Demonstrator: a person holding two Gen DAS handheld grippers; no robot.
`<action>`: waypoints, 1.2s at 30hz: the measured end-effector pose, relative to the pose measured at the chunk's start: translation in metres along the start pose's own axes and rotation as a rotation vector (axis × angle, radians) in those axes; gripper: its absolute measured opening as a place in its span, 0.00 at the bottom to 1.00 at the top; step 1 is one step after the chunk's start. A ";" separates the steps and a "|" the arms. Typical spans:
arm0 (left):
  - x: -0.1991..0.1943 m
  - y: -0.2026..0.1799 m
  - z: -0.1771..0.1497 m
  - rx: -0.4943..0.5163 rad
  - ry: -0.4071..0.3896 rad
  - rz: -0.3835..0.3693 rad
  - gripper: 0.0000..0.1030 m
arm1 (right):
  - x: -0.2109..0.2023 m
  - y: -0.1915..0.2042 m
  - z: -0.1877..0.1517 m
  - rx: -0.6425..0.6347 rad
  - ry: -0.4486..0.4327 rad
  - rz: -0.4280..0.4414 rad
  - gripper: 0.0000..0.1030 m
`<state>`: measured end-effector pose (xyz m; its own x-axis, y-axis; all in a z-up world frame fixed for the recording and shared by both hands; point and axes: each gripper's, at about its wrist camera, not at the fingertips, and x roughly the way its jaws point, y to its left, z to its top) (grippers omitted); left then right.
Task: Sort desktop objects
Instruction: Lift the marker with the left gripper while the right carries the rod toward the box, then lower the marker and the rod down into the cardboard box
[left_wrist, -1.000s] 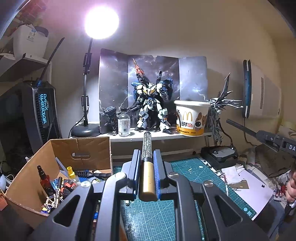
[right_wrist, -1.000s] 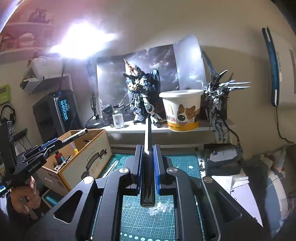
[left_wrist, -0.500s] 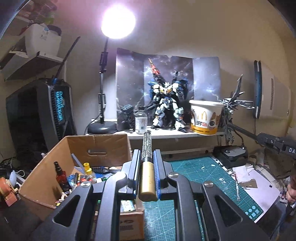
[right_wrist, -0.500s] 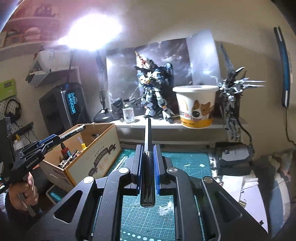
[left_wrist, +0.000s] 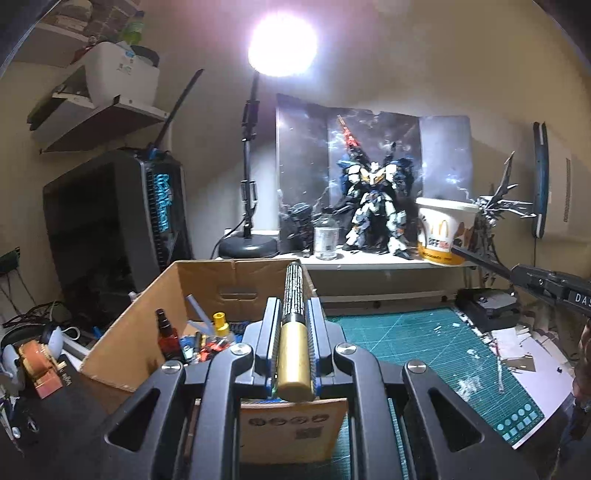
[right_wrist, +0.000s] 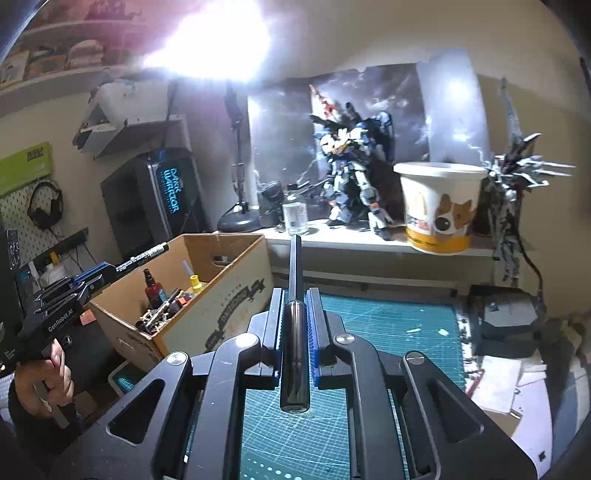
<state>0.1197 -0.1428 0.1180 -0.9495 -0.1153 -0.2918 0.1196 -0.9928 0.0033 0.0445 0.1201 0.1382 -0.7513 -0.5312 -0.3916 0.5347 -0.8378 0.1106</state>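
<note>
1. The left gripper is clamping a marker with a gold cap and black printed barrel; its jaws are standing narrow against the marker's sides.
2. That marker is pointing forward above the near right corner of the cardboard box.
3. The box is holding a small dark bottle, a yellow-capped bottle and mixed small tools.
4. The right gripper is clamping a dark glossy pen; its jaws are standing narrow on it.
5. That pen is hanging over the green cutting mat, near the mat's left edge, beside the box.
6. A paper bucket and a robot model are standing on the rear shelf.
</note>
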 end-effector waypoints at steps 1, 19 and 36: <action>-0.001 0.003 -0.001 -0.003 0.002 0.010 0.14 | 0.002 0.003 0.000 -0.005 0.002 0.008 0.11; -0.021 0.044 -0.010 -0.045 0.030 0.143 0.14 | 0.039 0.053 0.000 -0.077 0.048 0.158 0.11; -0.036 0.068 -0.018 -0.068 0.055 0.221 0.14 | 0.058 0.089 -0.001 -0.123 0.076 0.271 0.11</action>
<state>0.1674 -0.2051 0.1114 -0.8808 -0.3261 -0.3431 0.3440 -0.9389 0.0094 0.0490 0.0148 0.1240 -0.5459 -0.7186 -0.4307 0.7582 -0.6426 0.1110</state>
